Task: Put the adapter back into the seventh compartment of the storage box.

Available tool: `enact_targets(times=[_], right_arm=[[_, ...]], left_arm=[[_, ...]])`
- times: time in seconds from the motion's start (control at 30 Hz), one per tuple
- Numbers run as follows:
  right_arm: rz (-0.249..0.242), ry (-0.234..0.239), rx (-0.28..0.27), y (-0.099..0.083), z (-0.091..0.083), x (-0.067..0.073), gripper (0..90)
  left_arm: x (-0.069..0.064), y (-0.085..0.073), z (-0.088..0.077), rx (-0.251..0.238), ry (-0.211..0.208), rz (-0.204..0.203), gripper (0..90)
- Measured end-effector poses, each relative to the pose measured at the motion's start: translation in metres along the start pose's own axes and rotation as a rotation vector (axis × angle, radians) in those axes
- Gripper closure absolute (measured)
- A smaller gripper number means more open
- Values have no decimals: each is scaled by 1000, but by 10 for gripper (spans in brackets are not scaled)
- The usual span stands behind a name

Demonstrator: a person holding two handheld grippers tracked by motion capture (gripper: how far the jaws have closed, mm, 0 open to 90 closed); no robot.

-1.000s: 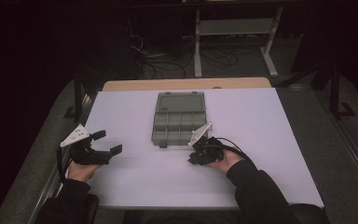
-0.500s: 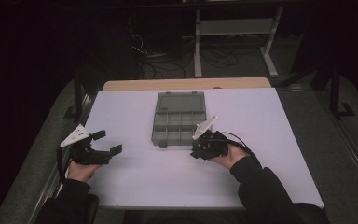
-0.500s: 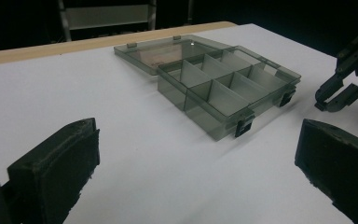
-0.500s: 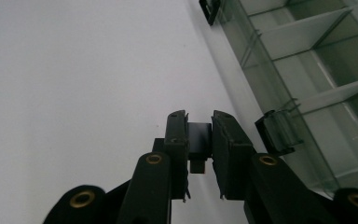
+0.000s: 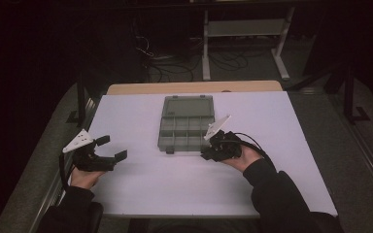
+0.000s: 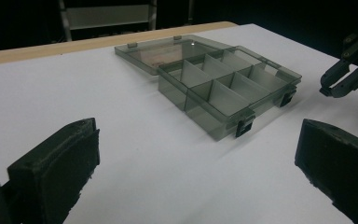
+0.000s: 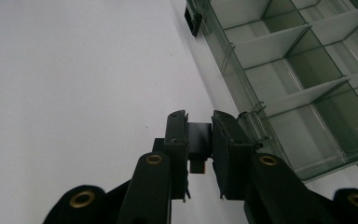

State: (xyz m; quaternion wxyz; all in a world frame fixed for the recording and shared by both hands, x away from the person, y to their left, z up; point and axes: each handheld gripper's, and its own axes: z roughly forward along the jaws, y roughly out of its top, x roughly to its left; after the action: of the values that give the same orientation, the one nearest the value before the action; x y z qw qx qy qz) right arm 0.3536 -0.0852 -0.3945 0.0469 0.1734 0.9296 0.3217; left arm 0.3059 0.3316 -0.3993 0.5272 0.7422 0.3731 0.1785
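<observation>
Room dim, surroundings near black; only the white desk (image 5: pixel 281 126) is lit, evenly from above. Soft, faint shadows; mild glare on the clear lid (image 6: pixel 168 49). Near tongs slightly blurred.

In the right gripper view the box (image 7: pixel 303 84) runs off the top and right edges, so its far compartments and lid are cut away. A small dark piece (image 7: pixel 198 147) sits pinched between the right gripper's (image 7: pixel 200 140) jaws; what it is cannot be told, and the jaws cover both its sides. In the left gripper view the left gripper's (image 6: pixel 196 154) jaws are cut by the bottom edge at 7 and 4 o'clock, and the right gripper (image 6: pixel 349 77) is cropped at 3 o'clock. In the high view the room at 12 o'clock is too dark to read.
</observation>
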Motion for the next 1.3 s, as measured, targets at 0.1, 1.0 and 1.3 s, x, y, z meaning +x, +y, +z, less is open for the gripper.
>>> enact_targets(times=[0.1,1.0,1.3], right_arm=[[-2,1,5,2,0,-1,753],[-15,-12,9,27,-12,-12,753],[-28,-15,22,42,-9,-17,753]], left_arm=[[0,0,0,-2,0,-2,0],[0,0,0,-2,-2,-2,0],[0,0,0,-4,-2,-3,0]])
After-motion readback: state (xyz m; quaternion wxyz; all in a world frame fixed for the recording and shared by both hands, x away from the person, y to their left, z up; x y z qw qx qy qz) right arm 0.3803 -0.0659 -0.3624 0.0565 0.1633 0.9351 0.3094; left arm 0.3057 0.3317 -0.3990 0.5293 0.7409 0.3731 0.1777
